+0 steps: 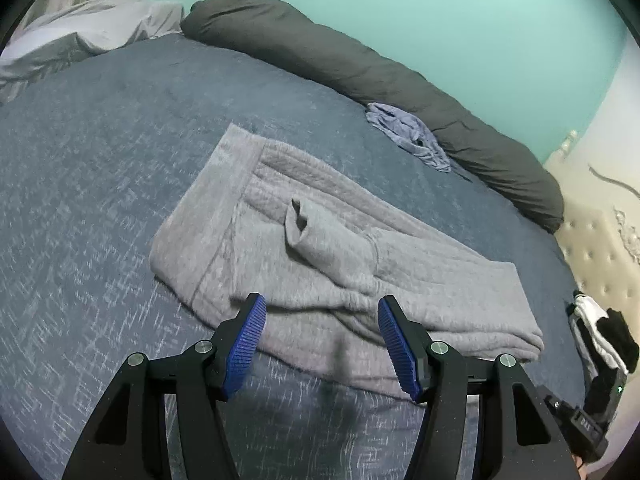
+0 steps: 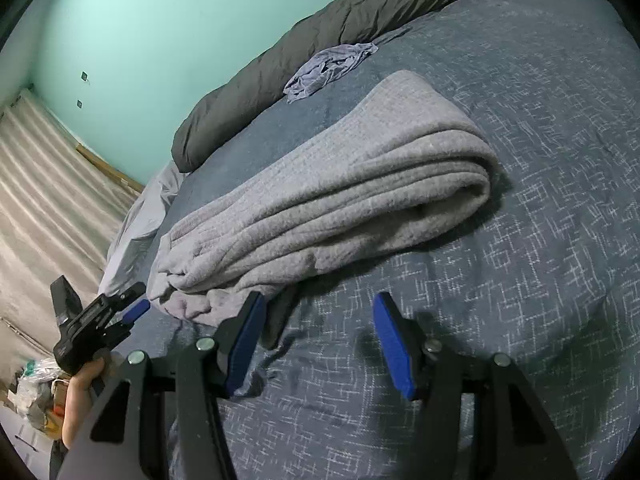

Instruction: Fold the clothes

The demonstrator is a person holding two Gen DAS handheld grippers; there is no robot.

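Left gripper: jaws apart, nothing between pads, hovering at near edge of grey sweatpants. Sweatpants folded lengthwise on blue bedspread, just ahead. Right gripper: jaws apart, empty, over bare bedspread; sweatpants ahead-left. Crumpled blue garment beyond, against dark bolster.

Dark bolster against teal wall

- The left wrist view looks down along its fingers, close over the grey garment on the bed, facing the teal wall.
- The right wrist view looks across from the garment's other end.
- Both views share the garment, the bed and the wall.
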